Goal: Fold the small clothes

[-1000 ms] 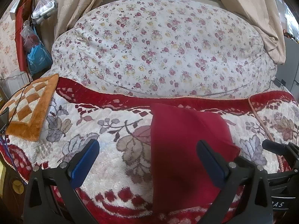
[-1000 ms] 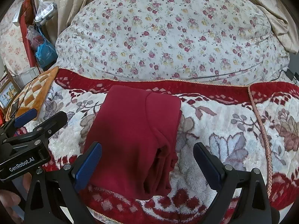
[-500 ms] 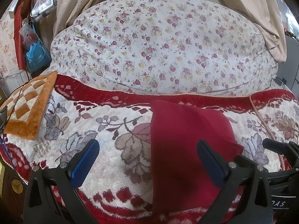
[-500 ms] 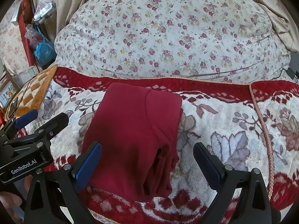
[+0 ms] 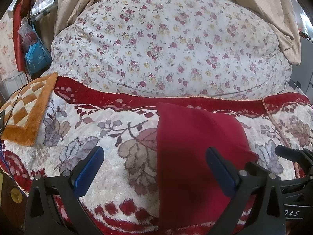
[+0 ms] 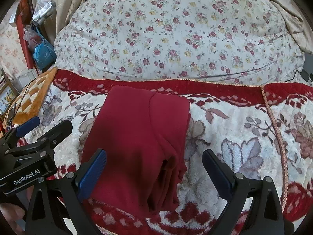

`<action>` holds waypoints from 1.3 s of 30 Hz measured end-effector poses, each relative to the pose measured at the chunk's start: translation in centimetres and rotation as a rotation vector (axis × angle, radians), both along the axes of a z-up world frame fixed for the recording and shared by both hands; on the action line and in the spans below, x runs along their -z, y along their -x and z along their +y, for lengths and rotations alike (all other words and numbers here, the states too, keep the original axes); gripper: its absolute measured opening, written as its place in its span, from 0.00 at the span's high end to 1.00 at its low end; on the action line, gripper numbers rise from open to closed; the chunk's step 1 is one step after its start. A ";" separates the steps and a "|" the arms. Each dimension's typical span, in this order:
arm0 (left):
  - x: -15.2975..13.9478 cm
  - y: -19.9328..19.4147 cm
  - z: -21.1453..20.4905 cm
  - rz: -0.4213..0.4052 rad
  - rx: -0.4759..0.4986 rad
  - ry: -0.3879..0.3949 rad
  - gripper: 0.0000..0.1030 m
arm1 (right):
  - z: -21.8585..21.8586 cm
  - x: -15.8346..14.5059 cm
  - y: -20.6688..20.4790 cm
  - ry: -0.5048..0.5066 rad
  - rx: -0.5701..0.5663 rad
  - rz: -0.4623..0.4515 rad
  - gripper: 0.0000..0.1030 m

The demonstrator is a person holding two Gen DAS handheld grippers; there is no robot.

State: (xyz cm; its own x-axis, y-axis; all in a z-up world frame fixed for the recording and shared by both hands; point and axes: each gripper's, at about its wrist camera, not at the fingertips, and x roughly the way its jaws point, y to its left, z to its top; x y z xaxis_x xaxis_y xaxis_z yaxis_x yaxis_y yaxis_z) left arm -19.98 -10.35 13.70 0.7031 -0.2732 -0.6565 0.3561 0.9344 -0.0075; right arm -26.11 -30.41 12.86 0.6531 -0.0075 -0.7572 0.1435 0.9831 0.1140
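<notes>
A dark red garment (image 5: 191, 146) lies folded into a compact rectangle on the red and white floral blanket (image 5: 117, 137); in the right wrist view the garment (image 6: 137, 137) shows its stacked layers along its right edge. My left gripper (image 5: 155, 168) is open and empty, held above the garment's left edge. My right gripper (image 6: 154, 172) is open and empty, above the garment's near right part. Neither touches the cloth. The left gripper also shows at the left of the right wrist view (image 6: 35, 148).
A large floral quilt bundle (image 5: 172, 45) fills the back of the bed. An orange checkered cushion (image 5: 29, 109) lies at the left. Beige curtains (image 5: 270, 15) hang behind. A blue bag (image 5: 37, 56) hangs at the far left. The blanket's front edge is just below the grippers.
Both grippers have drawn back and up a little from the garment, so the scene sits slightly lower and farther. The garment has not moved. Both stay open.
</notes>
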 end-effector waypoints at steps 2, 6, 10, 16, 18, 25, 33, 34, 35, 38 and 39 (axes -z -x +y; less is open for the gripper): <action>0.0 0.0 0.1 0.001 0.001 0.002 0.00 | 0.0 0.1 -0.1 0.001 0.003 0.003 0.03; 0.1 -0.1 0.1 0.002 0.004 0.001 0.00 | -0.4 0.3 -0.2 -0.003 0.015 0.008 0.03; 0.2 -0.2 0.0 0.004 0.007 0.001 0.00 | -0.5 0.3 -0.4 -0.004 0.021 0.015 0.03; 0.3 -0.9 -0.1 0.015 0.008 0.001 0.00 | -0.5 0.5 -0.6 -0.002 0.015 0.022 0.03; 0.4 -1.2 -0.2 0.019 0.011 -0.001 0.00 | -0.4 0.5 -0.9 -0.001 0.014 0.025 0.03; 0.9 -1.7 -0.4 0.031 0.012 -0.004 0.00 | -0.2 1.0 -1.5 0.000 0.011 0.040 0.03; 1.2 -2.3 -0.4 0.041 0.011 -0.005 0.00 | -0.5 1.6 -2.1 -0.003 0.020 0.057 0.03; 1.3 -2.4 -0.4 0.042 0.012 -0.004 0.00 | -0.6 1.7 -2.2 -0.004 0.022 0.060 0.03; 1.4 -2.6 -0.4 0.046 0.010 -0.004 0.00 | -0.7 1.8 -2.3 -0.005 0.023 0.064 0.03; 1.7 -3.1 -0.4 0.056 0.008 -0.005 0.00 | -0.7 2.0 -2.6 -0.006 0.025 0.069 0.03; 1.8 -3.2 -0.4 0.058 0.009 -0.007 0.00 | -0.7 2.0 -2.7 -0.005 0.025 0.072 0.03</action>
State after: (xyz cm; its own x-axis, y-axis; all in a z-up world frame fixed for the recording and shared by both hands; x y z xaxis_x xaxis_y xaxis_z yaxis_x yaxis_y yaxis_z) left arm -16.79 -10.73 11.90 0.6613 -0.2747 -0.6980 0.3635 0.9313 -0.0221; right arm -23.45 -31.11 10.81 0.5964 -0.0189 -0.8024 0.1760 0.9785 0.1078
